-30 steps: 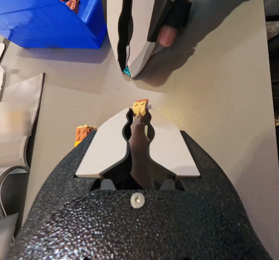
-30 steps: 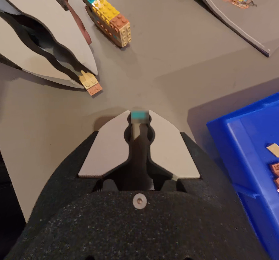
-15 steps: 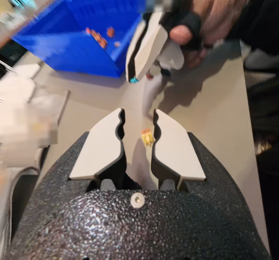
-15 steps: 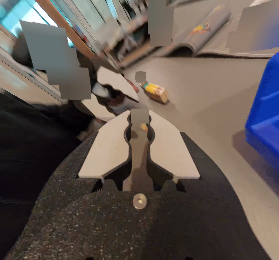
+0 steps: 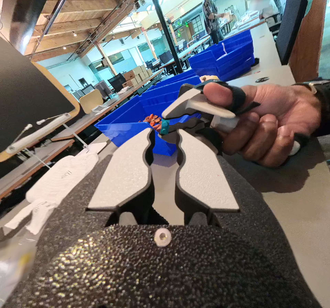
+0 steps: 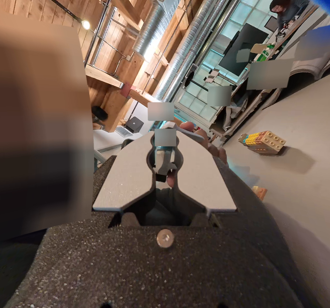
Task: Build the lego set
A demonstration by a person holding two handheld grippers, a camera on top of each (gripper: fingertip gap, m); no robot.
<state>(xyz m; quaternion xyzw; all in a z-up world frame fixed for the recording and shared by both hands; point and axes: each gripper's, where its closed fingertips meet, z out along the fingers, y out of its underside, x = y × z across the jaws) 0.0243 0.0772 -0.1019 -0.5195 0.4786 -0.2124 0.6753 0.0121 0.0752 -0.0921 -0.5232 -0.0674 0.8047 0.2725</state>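
Observation:
In the left wrist view my left gripper (image 5: 165, 131) is open with nothing between its fingers, raised above the grey table (image 5: 294, 228). My right gripper (image 5: 162, 126), held in a hand, faces it closely and is shut on a small teal plate (image 5: 164, 127). In the right wrist view a blurred patch covers my right gripper's tips (image 6: 165, 135). The partly built ship of tan, yellow, teal and orange bricks (image 6: 262, 143) lies on the table (image 6: 285, 192) to the right. A small yellow and orange piece (image 6: 259, 193) lies on the table beside my right gripper's body.
A blue bin (image 5: 125, 131) with reddish-brown bricks (image 5: 151, 118) stands just behind the grippers, and more blue bins (image 5: 223, 58) stand farther back. White paper towel (image 5: 59, 179) lies at the left. An open booklet (image 6: 307, 70) lies beyond the ship.
My left gripper opened and let go of the yellow and orange piece, which now lies on the table. Both grippers lifted and tilted up to face each other. The right still holds the teal plate.

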